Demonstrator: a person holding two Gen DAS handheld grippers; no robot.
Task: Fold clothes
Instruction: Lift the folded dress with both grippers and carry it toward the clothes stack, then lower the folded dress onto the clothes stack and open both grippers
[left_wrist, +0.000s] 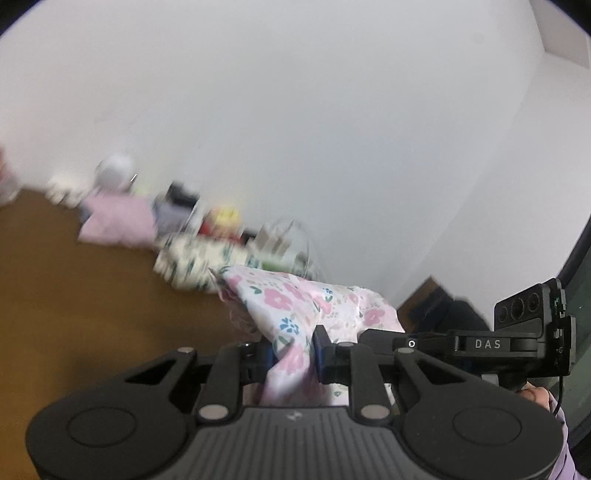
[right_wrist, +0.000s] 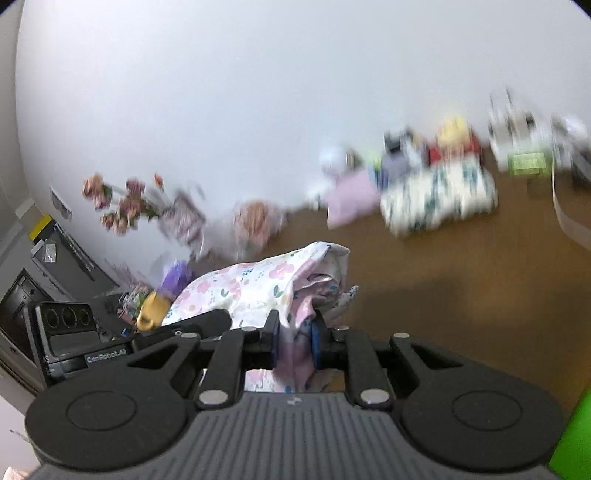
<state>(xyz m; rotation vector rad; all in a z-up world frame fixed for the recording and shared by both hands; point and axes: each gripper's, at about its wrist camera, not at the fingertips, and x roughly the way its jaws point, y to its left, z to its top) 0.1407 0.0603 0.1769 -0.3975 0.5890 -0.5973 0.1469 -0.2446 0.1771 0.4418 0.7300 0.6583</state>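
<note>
A white garment with pink and blue flowers (left_wrist: 295, 306) hangs lifted above the brown table (left_wrist: 92, 295). My left gripper (left_wrist: 293, 354) is shut on one bunched part of it, the cloth pinched between the blue pads. In the right wrist view the same floral garment (right_wrist: 258, 284) is bunched in front of my right gripper (right_wrist: 294, 345), which is shut on a fold of it. The other gripper's black body (left_wrist: 480, 343) shows at the right of the left wrist view, and at the left of the right wrist view (right_wrist: 74, 332). Both views are blurred.
At the table's far edge lie a folded leaf-print cloth (right_wrist: 439, 199) and a folded pink cloth (right_wrist: 351, 199), with small clutter behind along the white wall. Artificial flowers (right_wrist: 122, 203) stand at the left. A wire basket (left_wrist: 288, 243) sits near the wall.
</note>
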